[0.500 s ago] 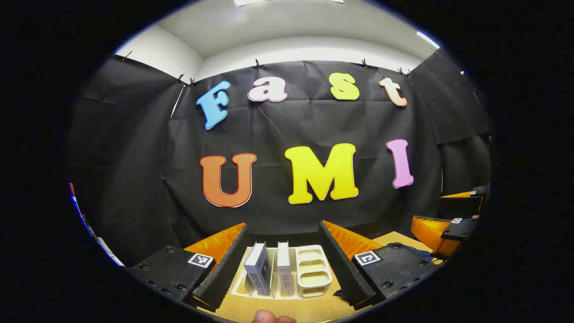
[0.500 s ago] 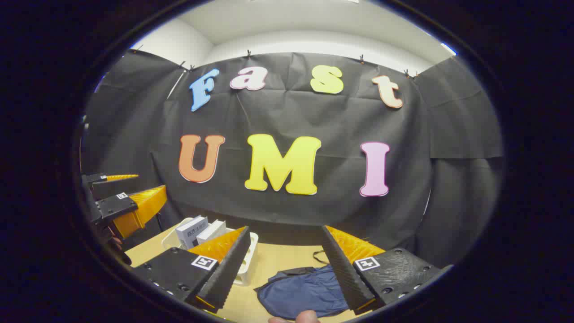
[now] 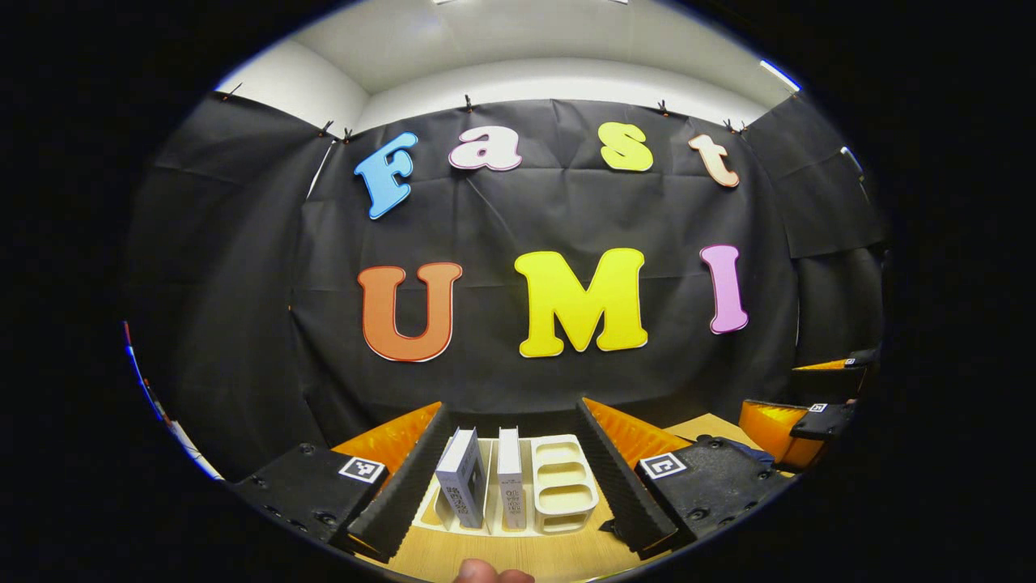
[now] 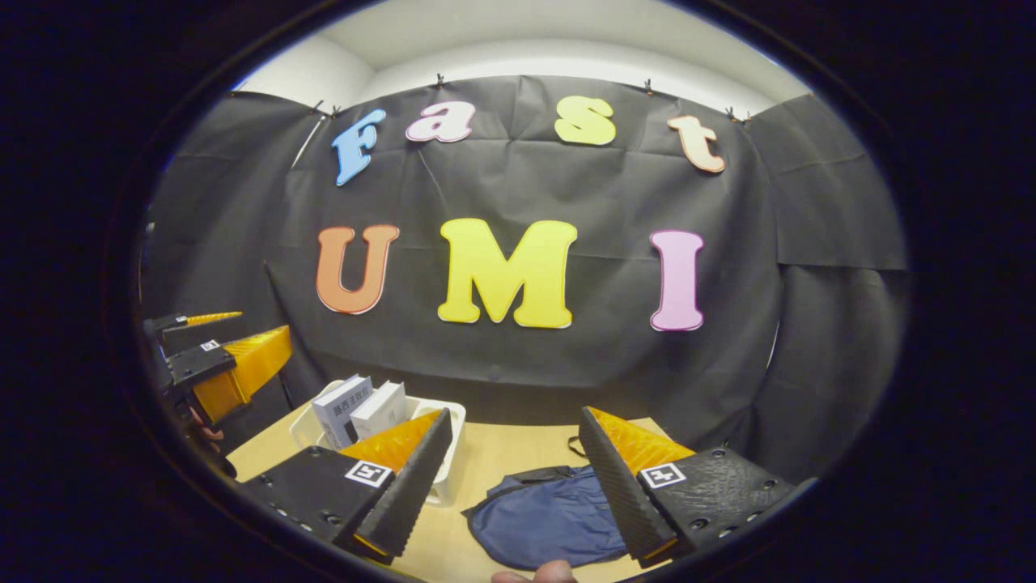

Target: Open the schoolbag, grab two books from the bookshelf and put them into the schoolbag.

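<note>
Two upright white-covered books [image 3: 477,490] are held in the left slots of a white plastic slotted bookshelf [image 3: 558,486], its right compartments vacant. A flat navy fabric schoolbag [image 4: 542,526] is laid on the light wooden table [image 4: 502,461], just right of the shelf, with bare tabletop between. The left gripper [image 3: 511,478] is spread wide before the shelf; the right gripper [image 4: 511,478] is spread wide above the bag.

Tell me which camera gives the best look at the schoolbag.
The right gripper view. There the dark blue schoolbag lies flat on the wooden table, framed between the right tool's open fingers. In the left gripper view just a dark sliver of it peeks from behind that tool's own right finger.
</note>
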`<state>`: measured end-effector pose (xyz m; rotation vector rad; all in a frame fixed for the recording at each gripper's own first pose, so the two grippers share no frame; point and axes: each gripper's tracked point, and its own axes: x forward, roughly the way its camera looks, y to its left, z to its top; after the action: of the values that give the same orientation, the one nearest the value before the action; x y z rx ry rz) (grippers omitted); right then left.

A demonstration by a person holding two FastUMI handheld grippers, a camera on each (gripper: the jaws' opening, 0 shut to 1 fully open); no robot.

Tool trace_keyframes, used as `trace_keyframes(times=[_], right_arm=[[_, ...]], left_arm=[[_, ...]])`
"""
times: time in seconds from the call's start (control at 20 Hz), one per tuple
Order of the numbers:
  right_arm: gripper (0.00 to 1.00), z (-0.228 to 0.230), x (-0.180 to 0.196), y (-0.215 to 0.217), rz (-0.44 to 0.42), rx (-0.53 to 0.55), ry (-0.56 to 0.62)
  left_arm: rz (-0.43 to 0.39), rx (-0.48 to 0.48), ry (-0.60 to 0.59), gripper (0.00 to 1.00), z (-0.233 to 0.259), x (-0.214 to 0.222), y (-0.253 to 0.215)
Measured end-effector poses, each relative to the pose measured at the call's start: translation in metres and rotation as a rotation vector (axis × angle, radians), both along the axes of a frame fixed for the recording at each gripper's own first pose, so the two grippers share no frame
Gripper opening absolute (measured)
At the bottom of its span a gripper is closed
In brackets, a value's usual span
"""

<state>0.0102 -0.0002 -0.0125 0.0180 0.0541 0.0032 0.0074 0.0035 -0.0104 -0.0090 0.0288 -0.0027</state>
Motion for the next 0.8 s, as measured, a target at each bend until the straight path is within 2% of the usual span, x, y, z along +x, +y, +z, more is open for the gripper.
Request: trace_keyframes(times=[0.05, 0.45, 0.55, 0.6, 0.65, 0.8], right_arm=[[0.98, 0.001, 0.001, -0.001, 0.0, -0.005, -0.003], [0.95, -0.003, 0.009, -0.002, -0.002, -0.019, 0.011], [0.98, -0.018, 0.012, 0.0, 0.005, -0.035, 0.06], [0.95, -0.029, 0.013, 0.0, 0.009, -0.045, 0.098], [0.98, -0.043, 0.014, 0.0, 0.018, -0.061, 0.141], [0.95, -0.099, 0.02, 0.004, 0.051, -0.131, 0.304]], left_arm=[[-0.002, -0.006, 0.004, 0.98, -0.002, 0.001, -0.001], [0.011, -0.017, 0.023, 0.98, -0.009, 0.006, 0.001], [0.016, -0.028, 0.034, 0.98, -0.013, 0.006, 0.002], [0.02, -0.034, 0.04, 0.98, -0.016, 0.007, 0.004], [0.024, -0.04, 0.044, 0.98, -0.017, 0.006, 0.005], [0.032, -0.048, 0.061, 0.98, -0.025, 0.003, 0.009]])
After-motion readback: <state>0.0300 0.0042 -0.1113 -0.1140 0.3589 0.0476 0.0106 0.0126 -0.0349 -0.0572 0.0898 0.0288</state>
